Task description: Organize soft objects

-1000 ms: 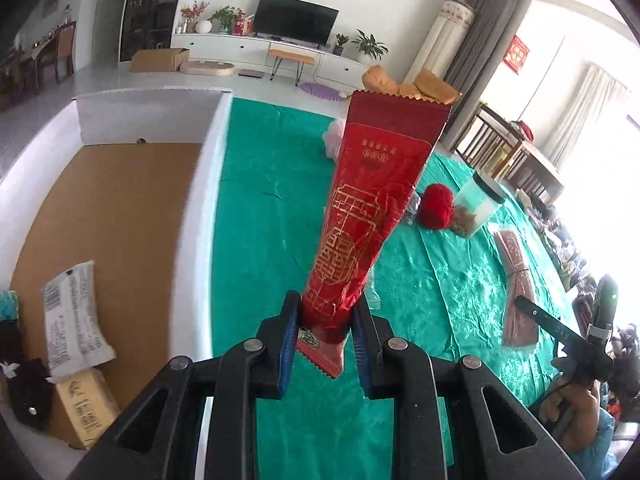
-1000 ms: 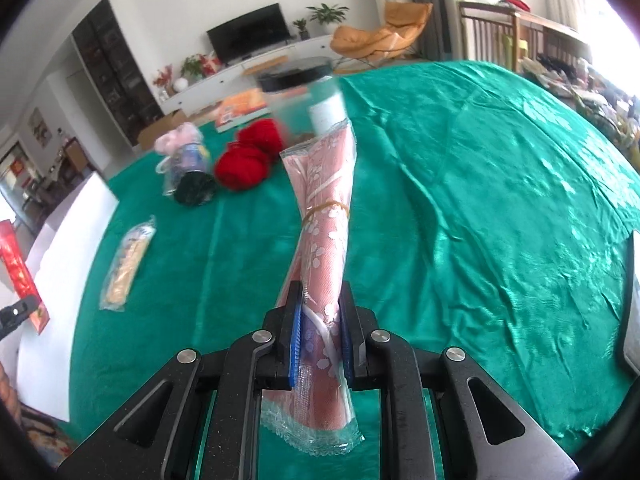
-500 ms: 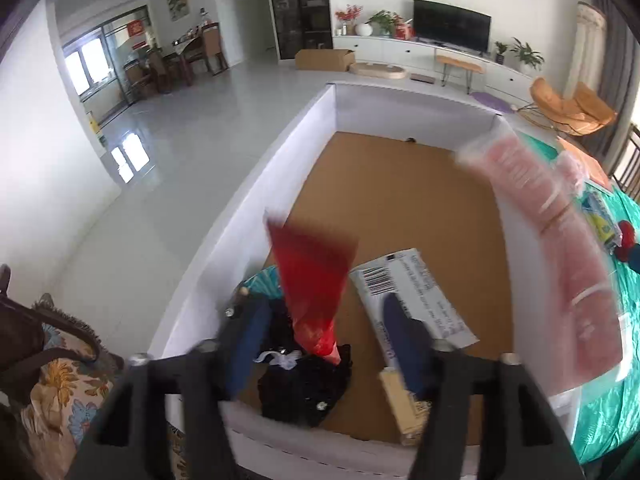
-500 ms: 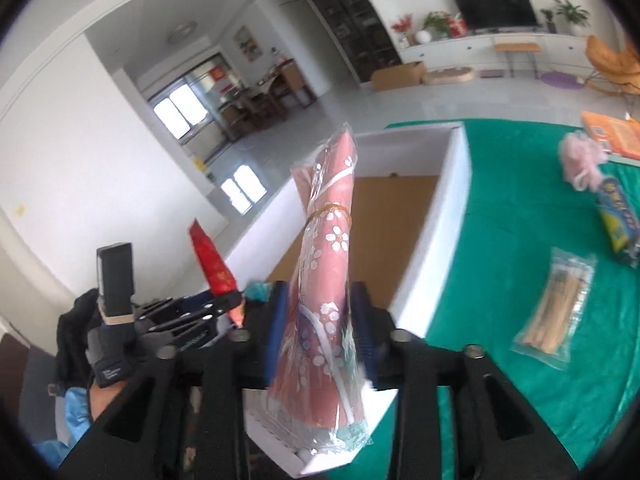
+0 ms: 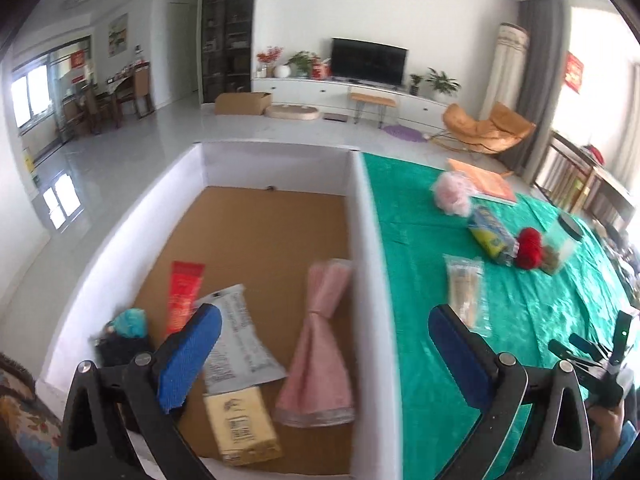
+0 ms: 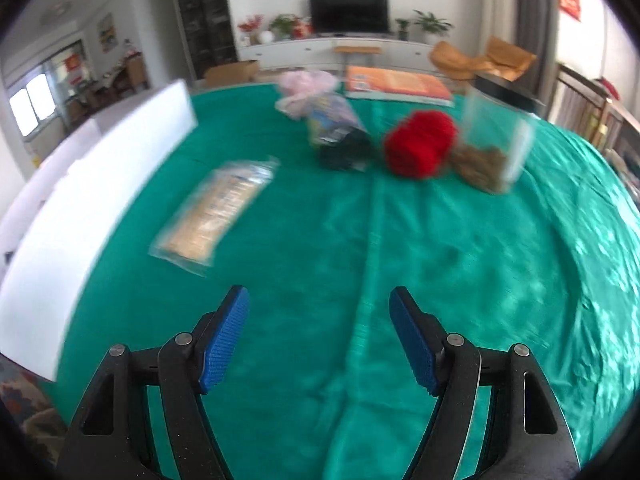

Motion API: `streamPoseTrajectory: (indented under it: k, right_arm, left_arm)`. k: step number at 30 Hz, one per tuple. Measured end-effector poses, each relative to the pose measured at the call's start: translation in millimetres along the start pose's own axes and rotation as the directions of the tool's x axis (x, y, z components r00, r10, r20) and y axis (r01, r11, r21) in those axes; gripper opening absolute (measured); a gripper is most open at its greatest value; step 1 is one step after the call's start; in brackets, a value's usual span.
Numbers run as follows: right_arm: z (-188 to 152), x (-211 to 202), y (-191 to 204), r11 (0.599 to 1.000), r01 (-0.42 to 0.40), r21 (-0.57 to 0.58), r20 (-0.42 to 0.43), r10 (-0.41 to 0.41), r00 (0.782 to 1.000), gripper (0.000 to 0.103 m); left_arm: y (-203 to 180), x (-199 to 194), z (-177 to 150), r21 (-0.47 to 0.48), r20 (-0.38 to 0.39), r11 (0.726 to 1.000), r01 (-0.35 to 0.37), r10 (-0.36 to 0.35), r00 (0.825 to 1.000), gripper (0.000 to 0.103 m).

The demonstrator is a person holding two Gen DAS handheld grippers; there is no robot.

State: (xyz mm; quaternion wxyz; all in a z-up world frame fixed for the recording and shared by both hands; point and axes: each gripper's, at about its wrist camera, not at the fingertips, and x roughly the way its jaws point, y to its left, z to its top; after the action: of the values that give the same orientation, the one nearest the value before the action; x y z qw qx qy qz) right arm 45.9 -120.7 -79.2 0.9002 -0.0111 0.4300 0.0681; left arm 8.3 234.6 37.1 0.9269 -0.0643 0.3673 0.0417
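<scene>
A green tablecloth covers the table, and along its left edge stands a large white-walled box with a brown cardboard floor. Both claws are released, jaws wide apart and holding nothing: the left gripper hangs over the box's near end, the right gripper over bare cloth.

Inside the box, a pink floral wrapped bundle lies along the right wall. Left of it lies a white printed packet, its writing too blurred to read, with a yellow packet nearer and a red sachet at the far left, its lettering illegible.

On the cloth, a clear packet of beige sticks lies near the box. Farther off are a clear jar with a black lid, red yarn just left of it, a blue and yellow bag and a pink mesh puff.
</scene>
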Motion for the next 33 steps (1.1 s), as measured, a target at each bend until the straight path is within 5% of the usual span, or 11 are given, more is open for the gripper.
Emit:
streamPoseTrajectory:
  k: [7,12,23,33]
  right_arm:
    - [0,-6,-54,0.988,0.076,0.133,-0.024,-0.073,0.997,0.076]
    - [-2,7,-48,0.987,0.097,0.124,-0.076,-0.088,0.993,0.076]
    - [-9,15,-44,0.986,0.141,0.094,-0.092,-0.133,0.987,0.077]
    - [-12,18,-47,0.983,0.148,0.111,-0.061,-0.142,0.988,0.087]
  left_arm:
    - [-148,23,-25,0.232,-0.116,0.950,0.209,-0.186,0.976,0.103]
    - [-197,53,-65,0.335,-0.209,0.909,0.247,-0.184,0.960,0.103]
    - [-165,113,-89,0.264,-0.264,0.949,0.171,-0.099,0.959,0.103]
    - [-158,129,-101,0.263,-0.261,0.950,0.169,-0.098,0.960,0.103]
